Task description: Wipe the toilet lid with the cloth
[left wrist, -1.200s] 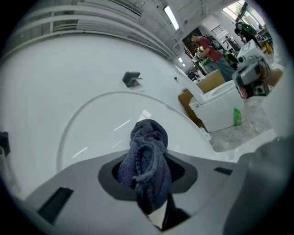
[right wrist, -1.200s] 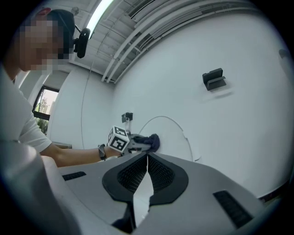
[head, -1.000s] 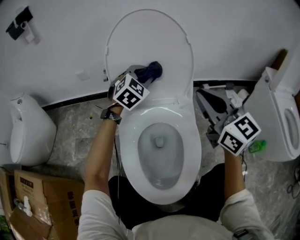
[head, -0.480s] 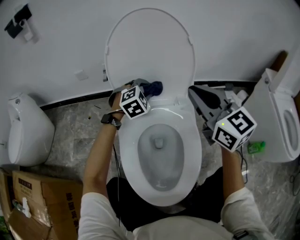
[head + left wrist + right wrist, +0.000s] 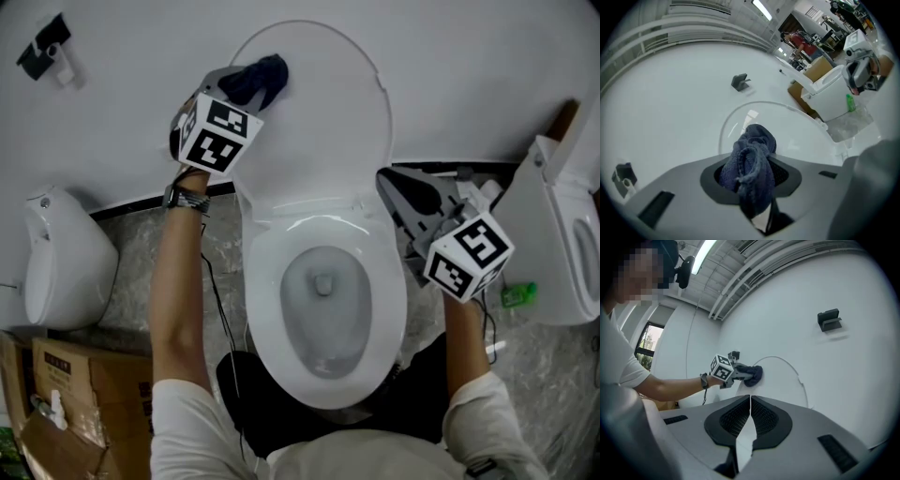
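A dark blue cloth (image 5: 261,77) is gripped between the jaws of the left gripper (image 5: 752,174) and is held against the upper left part of the raised white toilet lid (image 5: 328,122), close to its rim. The lid is stood upright against the white wall (image 5: 469,56), above the open bowl (image 5: 323,309). The right gripper (image 5: 749,404) is held level to the right of the toilet, apart from the lid, its jaws closed together with nothing between them. A second toilet (image 5: 562,225) is seen at the far right, a white fixture (image 5: 56,267) at the left and a cardboard box (image 5: 84,394) at the lower left
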`<state>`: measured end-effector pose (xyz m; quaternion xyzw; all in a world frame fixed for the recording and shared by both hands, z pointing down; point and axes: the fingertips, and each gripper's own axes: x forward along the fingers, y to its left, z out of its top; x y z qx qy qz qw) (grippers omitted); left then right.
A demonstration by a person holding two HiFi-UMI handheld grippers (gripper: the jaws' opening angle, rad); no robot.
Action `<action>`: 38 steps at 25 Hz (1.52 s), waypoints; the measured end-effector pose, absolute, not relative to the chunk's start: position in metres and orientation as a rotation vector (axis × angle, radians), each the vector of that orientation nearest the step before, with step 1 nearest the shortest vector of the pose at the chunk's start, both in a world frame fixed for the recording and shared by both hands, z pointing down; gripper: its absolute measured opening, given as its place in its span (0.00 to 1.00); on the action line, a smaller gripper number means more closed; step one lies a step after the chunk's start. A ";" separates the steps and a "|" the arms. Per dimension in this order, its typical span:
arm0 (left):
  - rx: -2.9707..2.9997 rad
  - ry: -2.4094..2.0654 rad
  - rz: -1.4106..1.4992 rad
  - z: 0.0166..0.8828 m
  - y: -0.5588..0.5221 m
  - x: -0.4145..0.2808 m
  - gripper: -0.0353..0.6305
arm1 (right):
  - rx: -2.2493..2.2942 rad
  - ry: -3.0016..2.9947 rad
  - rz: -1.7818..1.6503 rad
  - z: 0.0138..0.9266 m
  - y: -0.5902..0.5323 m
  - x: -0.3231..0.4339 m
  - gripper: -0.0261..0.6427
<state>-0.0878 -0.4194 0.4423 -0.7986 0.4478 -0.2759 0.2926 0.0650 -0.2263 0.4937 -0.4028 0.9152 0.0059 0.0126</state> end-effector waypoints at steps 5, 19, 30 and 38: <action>-2.071 1.305 -0.693 0.411 -0.422 -0.102 0.23 | -1.236 2.863 0.025 0.496 -0.222 0.059 0.08; -2.212 1.334 -0.913 0.557 -0.393 -0.163 0.22 | -1.186 2.942 0.009 0.516 -0.210 0.038 0.08; -2.388 1.058 -1.498 0.719 -0.355 -0.134 0.22 | -1.188 2.952 -0.003 0.524 -0.211 0.037 0.08; -2.475 0.885 -1.588 0.749 -0.351 -0.068 0.22 | -1.219 2.931 -0.026 0.528 -0.219 0.046 0.08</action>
